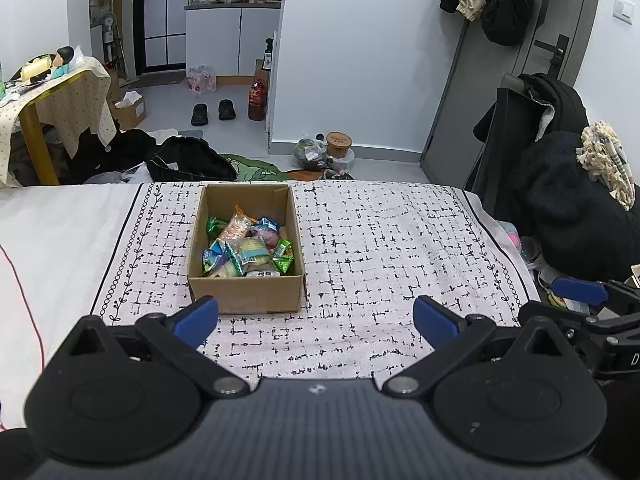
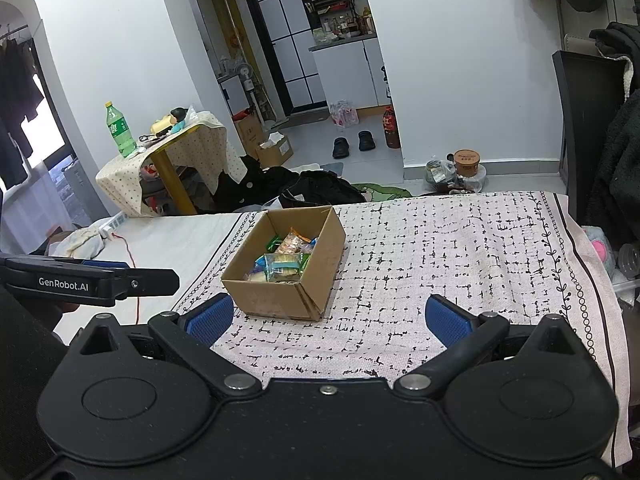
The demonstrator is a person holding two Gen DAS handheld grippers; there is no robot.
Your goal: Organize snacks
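A cardboard box (image 1: pixel 246 252) filled with wrapped snacks (image 1: pixel 248 250) is seen at centre frame on a patterned cloth (image 1: pixel 400 248). The left gripper (image 1: pixel 316 322) and right gripper (image 2: pixel 330 318) are held low in the foreground, jaws spread wide, nothing gripped. Should the light box be nudged by a finger, it could be slid askew or its packets spilled.

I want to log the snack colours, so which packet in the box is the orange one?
The long packet leaning near the middle of the box, toward its far side. It is orange and speckled; the packets around it are green or blue.
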